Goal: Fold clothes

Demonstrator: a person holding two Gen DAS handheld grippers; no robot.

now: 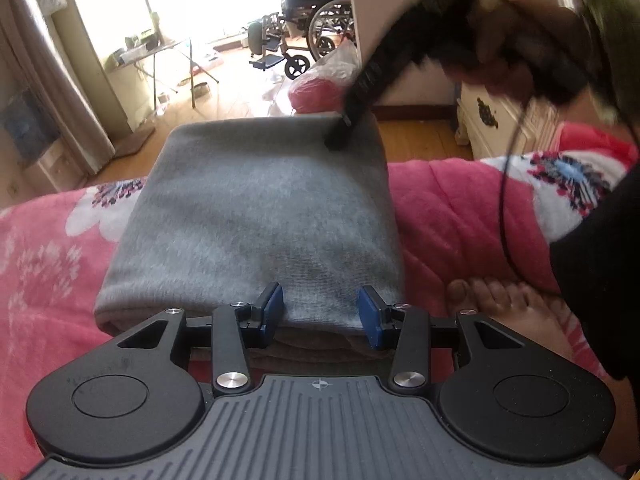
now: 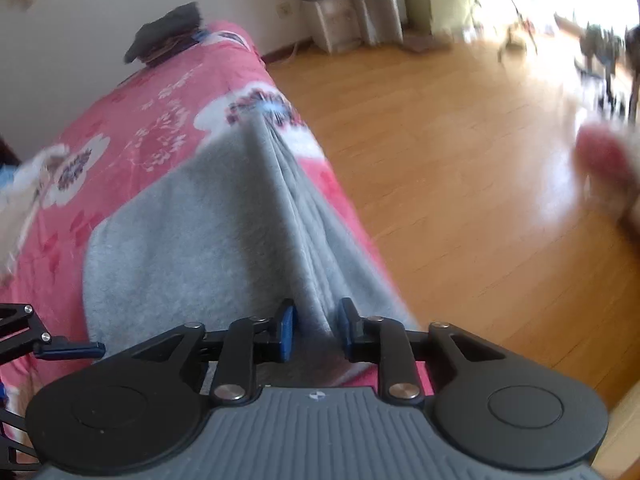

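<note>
Left wrist view: pink floral blanket [image 1: 48, 264] is covering the bed; folded grey garment [image 1: 256, 216] is lying on it, reaching to the bed's far edge. Left tongs [image 1: 320, 312] are standing apart at the garment's near edge, a bunch of cloth sitting between the blue pads [image 1: 272, 308]; cannot tell whether they are pressing on it. Right tongs [image 1: 346, 124], blurred, are meeting the garment's far right corner. A bare foot [image 1: 504, 300] is resting on the blanket just right of the garment. Wheelchair [image 1: 316, 24] is standing well beyond on the wooden floor [image 1: 420, 140].

Right wrist view: right tongs [image 2: 316, 330] are closing on a raised ridge of grey cloth, pads close on either side; whether they are gripping is unclear. Garment [image 2: 180, 248] is lying at the bed's edge, floor to the right.
</note>
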